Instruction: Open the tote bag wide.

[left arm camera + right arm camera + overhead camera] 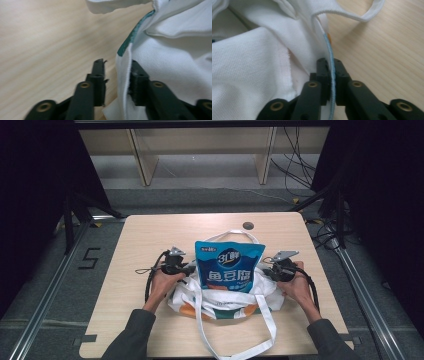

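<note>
A white tote bag point(225, 301) lies on the wooden table point(145, 240), and a blue snack packet point(229, 265) stands up out of its mouth. My left gripper point(188, 270) is at the bag's left side. In the left gripper view the left gripper point(117, 63) is open, with the bag's green-trimmed edge point(125, 72) between the jaws and resting against the right one. My right gripper point(266, 270) is at the bag's right side. In the right gripper view the right gripper point(332, 65) is shut on the bag's blue-trimmed hem point(329, 47).
One long white strap point(270, 330) of the bag trails over the table's front edge; another loops behind the packet point(235, 234). A dark round hole point(248, 225) sits near the table's far edge. Wooden shelving point(200, 150) and floor cables point(295, 165) lie beyond.
</note>
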The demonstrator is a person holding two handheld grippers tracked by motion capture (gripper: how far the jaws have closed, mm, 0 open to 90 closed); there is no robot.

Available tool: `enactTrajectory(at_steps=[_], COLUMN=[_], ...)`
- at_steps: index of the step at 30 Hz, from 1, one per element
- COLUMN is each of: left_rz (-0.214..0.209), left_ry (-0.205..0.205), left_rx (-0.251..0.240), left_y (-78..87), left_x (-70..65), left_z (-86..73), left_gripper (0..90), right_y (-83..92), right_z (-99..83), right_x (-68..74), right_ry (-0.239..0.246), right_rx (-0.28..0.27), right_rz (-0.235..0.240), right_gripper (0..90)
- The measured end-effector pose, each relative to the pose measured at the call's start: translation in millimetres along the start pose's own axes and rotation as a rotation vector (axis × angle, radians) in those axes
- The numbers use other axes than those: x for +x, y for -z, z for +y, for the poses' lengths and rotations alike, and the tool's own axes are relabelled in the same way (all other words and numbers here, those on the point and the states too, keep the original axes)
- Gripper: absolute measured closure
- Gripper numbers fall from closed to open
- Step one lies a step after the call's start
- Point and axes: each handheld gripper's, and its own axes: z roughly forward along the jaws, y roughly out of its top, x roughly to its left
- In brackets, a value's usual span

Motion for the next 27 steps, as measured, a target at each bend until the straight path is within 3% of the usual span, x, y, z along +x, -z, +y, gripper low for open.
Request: enactTrajectory(at_steps=[3,4,5,6,7,9,10,11,13,14,15,20,21,24,27], left_rz=[-0.015,-0.022,-0.028,-0.039,-0.067,-0.093,-0.103,-0.12,-0.135,-0.142,-0.141,-0.151,-0.151,-0.146,-0.135], left_ry=[0.027,0.012,0.022,0.004,0.013,-0.018,-0.037,-0.048,-0.048,-0.06,-0.079,-0.097,-0.102,-0.113,-0.138], left_rx=[-0.084,-0.091,-0.126,-0.133,-0.152,-0.138,-0.122,-0.101,-0.058,-0.041,-0.011,0.015,0.018,0.015,0.023], left_y=[20.6,26.6,32.7,40.1,45.2,49.2,48.5,46.6,41.5,39.7,39.0,46.9,48.7,53.9,52.0], left_x=[-11.9,-13.9,-17.8,-19.8,-25.9,-35.4,-40.7,-45.0,-52.7,-55.7,-58.9,-69.8,-71.3,-74.5,-79.2], left_z=[5.4,7.1,8.7,10.0,10.1,7.2,4.4,1.0,-7.5,-11.3,-15.8,-32.9,-36.0,-43.8,-48.2], left_gripper=[57.6,56.3,55.5,56.9,60.3,67.9,69.7,71.3,74.6,76.0,77.8,82.2,82.6,82.9,82.8], right_y=[12.1,19.2,23.5,30.1,38.2,54.3,62.3,68.3,77.0,79.3,81.4,82.9,83.2,79.0,73.5], right_z=[2.2,4.1,5.4,7.6,10.4,14.0,15.4,15.9,14.8,13.6,12.1,3.3,1.1,0.2,0.4], right_x=[-7.7,-8.3,-7.0,-8.1,-5.7,-2.6,1.7,5.9,18.7,28.3,34.0,63.4,71.7,83.5,94.7], right_ry=[-0.046,-0.062,-0.079,-0.06,-0.095,-0.111,-0.12,-0.098,-0.07,-0.078,-0.045,-0.015,-0.019,0.051,0.081], right_rx=[-0.024,-0.045,-0.068,-0.097,-0.125,-0.185,-0.193,-0.194,-0.189,-0.184,-0.153,-0.133,-0.115,-0.124,-0.086], right_rz=[-0.005,-0.012,-0.018,-0.023,-0.015,0.011,0.05,0.058,0.116,0.156,0.17,0.261,0.303,0.316,0.358], right_gripper=[68.3,64.5,63.0,61.4,60.8,61.3,61.9,62.6,65.3,66.3,67.0,73.7,76.7,83.2,85.7])
